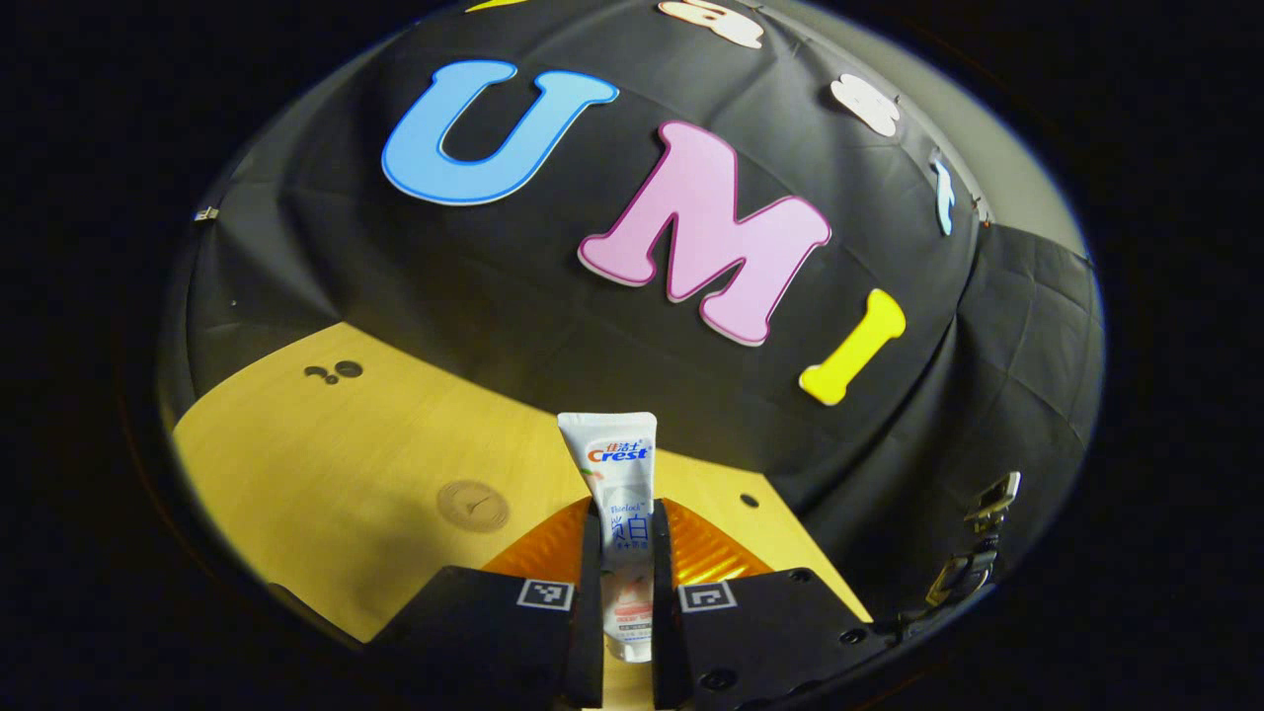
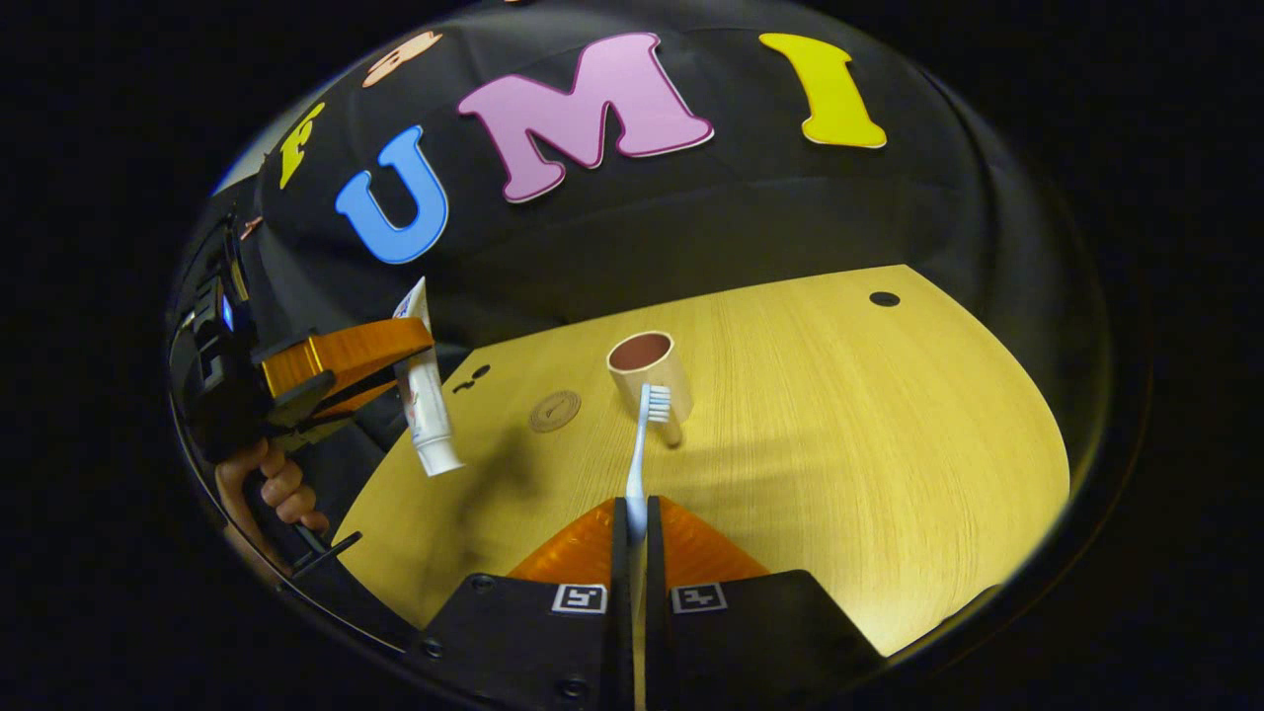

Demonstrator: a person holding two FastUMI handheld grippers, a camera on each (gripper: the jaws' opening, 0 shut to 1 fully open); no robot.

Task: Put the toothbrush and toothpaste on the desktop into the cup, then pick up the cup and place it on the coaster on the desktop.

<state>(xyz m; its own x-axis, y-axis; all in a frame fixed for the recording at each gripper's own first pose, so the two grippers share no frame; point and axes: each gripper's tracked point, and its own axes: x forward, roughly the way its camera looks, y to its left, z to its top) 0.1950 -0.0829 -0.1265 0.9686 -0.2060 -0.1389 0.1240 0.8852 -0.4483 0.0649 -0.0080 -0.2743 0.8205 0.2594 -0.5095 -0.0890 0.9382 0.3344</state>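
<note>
the bench (image 2: 839, 415) lies wide and bare to the right of the right tool (image 2: 637, 518), its far edge meeting the black cloth wall (image 2: 750, 217). ahead of that tool stands the cup (image 2: 649, 377), upright and mouth open, with the flat round coaster (image 2: 554, 411) to its left, apart from it. the right tool's fingers are clamped on the toothbrush (image 2: 640, 449), bristles pointing at the cup. the left tool (image 1: 626, 553) is closed on the toothpaste (image 1: 622, 513), holding the tube upright above the bench, cap end down; a hand (image 2: 272, 489) grips its handle.
</note>
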